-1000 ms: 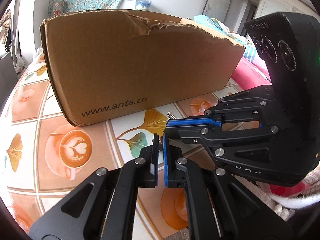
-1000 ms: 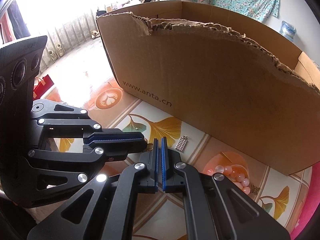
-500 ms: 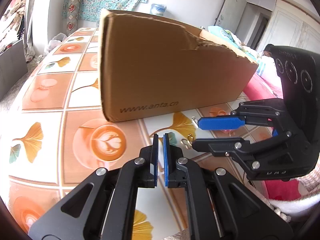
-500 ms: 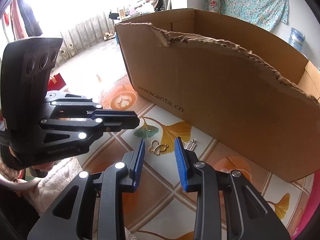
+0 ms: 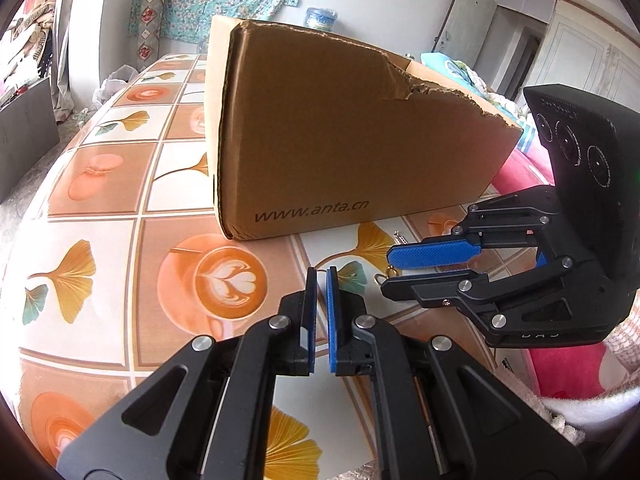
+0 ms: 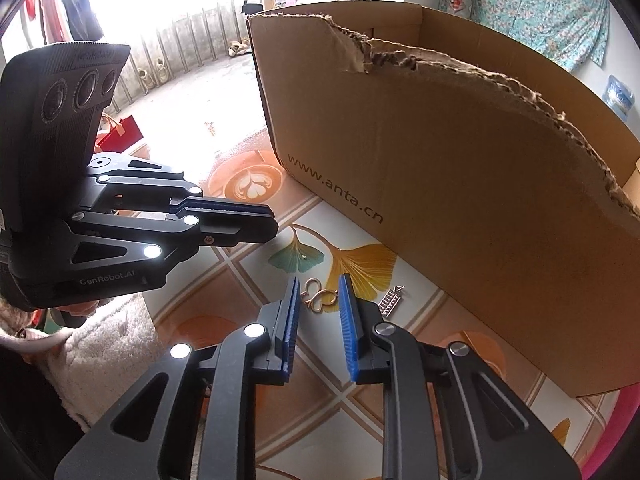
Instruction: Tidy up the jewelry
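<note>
One table point(image 5: 120, 184) fills the scene, covered in a cloth printed with latte cups and ginkgo leaves. On it stands one cardboard box point(image 6: 460, 184), open at the top, its near wall torn along a ragged edge and printed with a web address. Two black grippers with blue pads work in front of the box. The left gripper point(image 5: 321, 276) sits to the left of the other, its jaws all but closed with only a thin slit between the pads and nothing in them. The right gripper point(image 6: 319, 284) points steeply down at the cloth; its jaws stand partly apart and are closing, with the pads not yet pressing on anything. Two small pieces of jewelry lie on the cloth near the box's near wall. One gold heart-shaped charm point(image 6: 318, 295) lies flat just beyond the right gripper's fingertips, in line with the gap between them. One silver ladder-shaped pendant point(image 6: 391, 301) lies just right of it, closer to the box and apart from both grippers.
</note>
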Available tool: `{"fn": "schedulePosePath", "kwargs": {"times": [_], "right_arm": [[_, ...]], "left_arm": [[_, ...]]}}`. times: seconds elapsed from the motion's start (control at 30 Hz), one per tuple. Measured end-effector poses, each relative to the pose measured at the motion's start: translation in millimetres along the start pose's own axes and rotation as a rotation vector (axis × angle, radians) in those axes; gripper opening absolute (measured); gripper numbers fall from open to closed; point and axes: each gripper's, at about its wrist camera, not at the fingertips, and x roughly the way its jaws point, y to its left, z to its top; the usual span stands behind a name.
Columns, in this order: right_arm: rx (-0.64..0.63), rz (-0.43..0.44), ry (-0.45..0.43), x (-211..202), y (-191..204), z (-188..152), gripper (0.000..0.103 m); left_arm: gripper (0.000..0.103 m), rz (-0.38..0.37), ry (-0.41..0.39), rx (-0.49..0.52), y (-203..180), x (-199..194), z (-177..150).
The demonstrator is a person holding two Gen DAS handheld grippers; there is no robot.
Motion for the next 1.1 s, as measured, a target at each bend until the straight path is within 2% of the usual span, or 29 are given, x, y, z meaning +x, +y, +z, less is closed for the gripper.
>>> {"fn": "schedulePosePath", "kwargs": {"times": [0.5, 0.63, 0.73, 0.9, 0.93, 0.97, 1.0, 1.1], "right_arm": [[0.025, 0.007, -0.005, -4.7, -0.9, -2.3, 0.017], [0.018, 0.006, 0.005, -5.3, -1.3, -0.2, 0.019], [0.002, 0.001, 0.043, 1.4, 0.7, 1.5, 0.027], [0.001, -0.007, 0.082, 3.8, 4.3, 7.0, 0.028], [-0.001, -0.013, 0.089, 4.4, 5.6, 7.9, 0.027], [-0.008, -0.015, 0.095, 5.1, 7.0, 9.3, 0.022], [-0.008, -0.008, 0.1, 6.2, 8.5, 11.3, 0.012], [0.004, -0.006, 0.105, 8.3, 11.8, 12.5, 0.011]], "left_arm": [[0.004, 0.002, 0.005, 0.001, -0.4, 2.5, 2.7], [0.004, -0.001, 0.007, 0.003, -0.5, 2.6, 4.0], [0.004, 0.001, 0.007, 0.005, -0.4, 2.5, 4.3], [0.004, 0.002, 0.008, 0.001, 0.5, 1.6, 4.2], [0.004, 0.002, 0.008, 0.0, 0.6, 1.4, 4.2], [0.004, 0.002, 0.008, 0.001, 0.6, 1.3, 4.3], [0.004, 0.001, 0.007, 0.002, 0.5, 1.0, 4.3], [0.004, 0.0, 0.004, 0.006, 0.4, 0.5, 3.7]]}}
